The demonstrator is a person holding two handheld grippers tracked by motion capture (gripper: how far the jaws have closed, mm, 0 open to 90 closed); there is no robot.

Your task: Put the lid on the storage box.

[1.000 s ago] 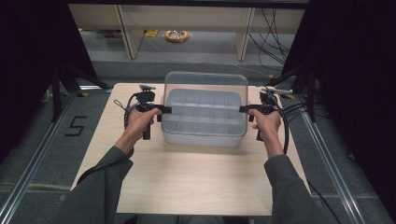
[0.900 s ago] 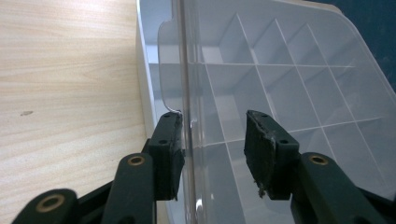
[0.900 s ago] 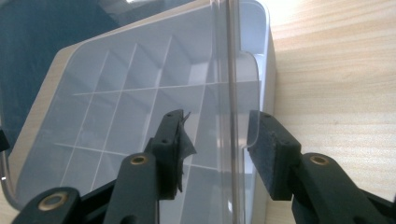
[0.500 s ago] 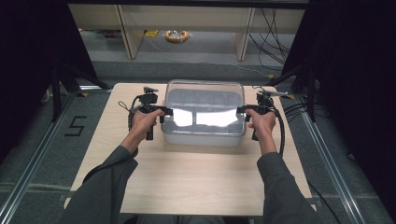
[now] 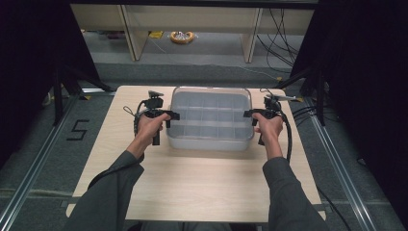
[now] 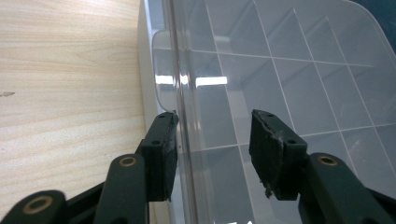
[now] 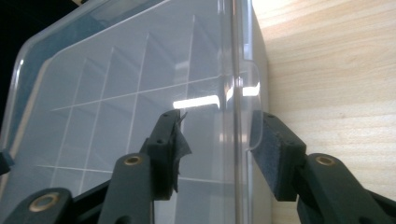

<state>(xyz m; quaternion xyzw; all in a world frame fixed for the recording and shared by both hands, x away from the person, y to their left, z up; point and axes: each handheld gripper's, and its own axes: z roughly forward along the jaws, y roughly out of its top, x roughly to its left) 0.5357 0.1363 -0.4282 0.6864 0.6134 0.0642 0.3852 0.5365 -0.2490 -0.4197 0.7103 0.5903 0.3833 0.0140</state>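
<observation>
Light wood table on grey floor, metal rails at both sides. A "5" mark on floor at left. Beige shelf unit behind, yellow roll under it. Black curtains flank the sides; cables at right.

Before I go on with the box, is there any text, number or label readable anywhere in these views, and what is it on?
"5": black mark on the grey floor left of the table.
The clear plastic box shows no label or brand in the high view or either gripper view.
The left gripper and right gripper carry no readable print.
</observation>
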